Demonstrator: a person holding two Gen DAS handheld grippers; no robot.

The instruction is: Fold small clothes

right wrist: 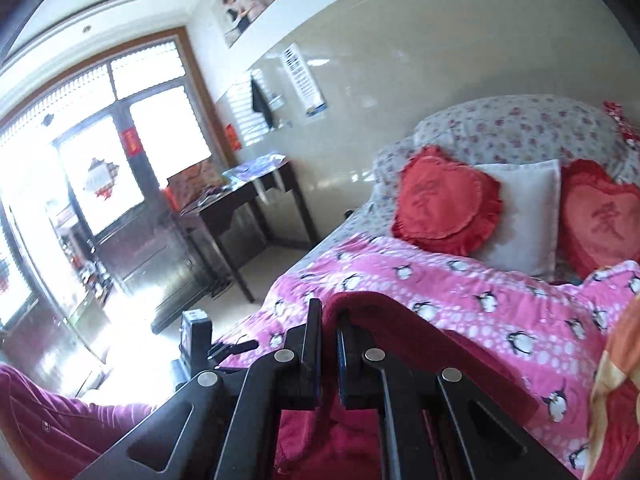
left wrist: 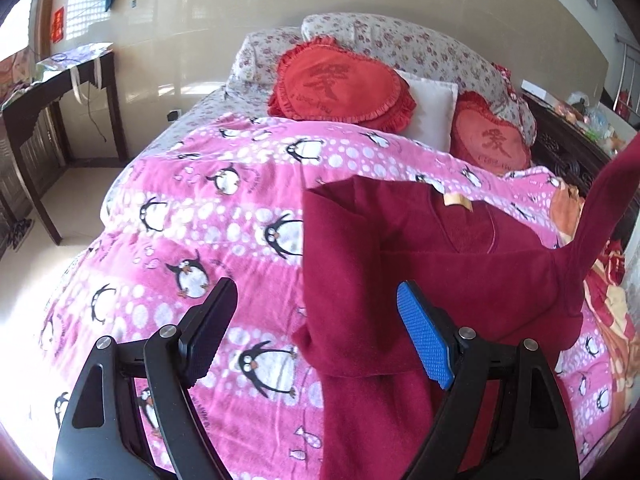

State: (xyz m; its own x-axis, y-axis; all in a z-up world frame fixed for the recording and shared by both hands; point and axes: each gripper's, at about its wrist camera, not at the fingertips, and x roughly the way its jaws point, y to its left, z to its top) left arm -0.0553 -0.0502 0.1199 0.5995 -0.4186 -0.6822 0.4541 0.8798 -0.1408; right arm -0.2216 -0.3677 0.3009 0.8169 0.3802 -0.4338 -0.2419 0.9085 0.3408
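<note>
A dark red fleece top [left wrist: 420,264] lies on the pink penguin blanket [left wrist: 224,216], its left side folded over and a yellow label at the collar. Its right sleeve [left wrist: 600,204] stretches up and off the right edge of the left wrist view. My left gripper [left wrist: 316,312] hovers open above the top's left edge, holding nothing; its blue pad [left wrist: 426,340] is over the cloth. In the right wrist view my right gripper [right wrist: 329,344] is shut on a fold of the red top [right wrist: 400,320], lifted above the blanket [right wrist: 460,300].
Two red heart cushions [left wrist: 340,84], a white pillow [left wrist: 432,116] and floral bedding [left wrist: 400,48] lie at the head of the bed. A dark wooden desk [left wrist: 52,92] stands left by the wall. An orange patterned cloth [right wrist: 616,368] lies at the right. A sleeve in red [right wrist: 60,420] shows lower left.
</note>
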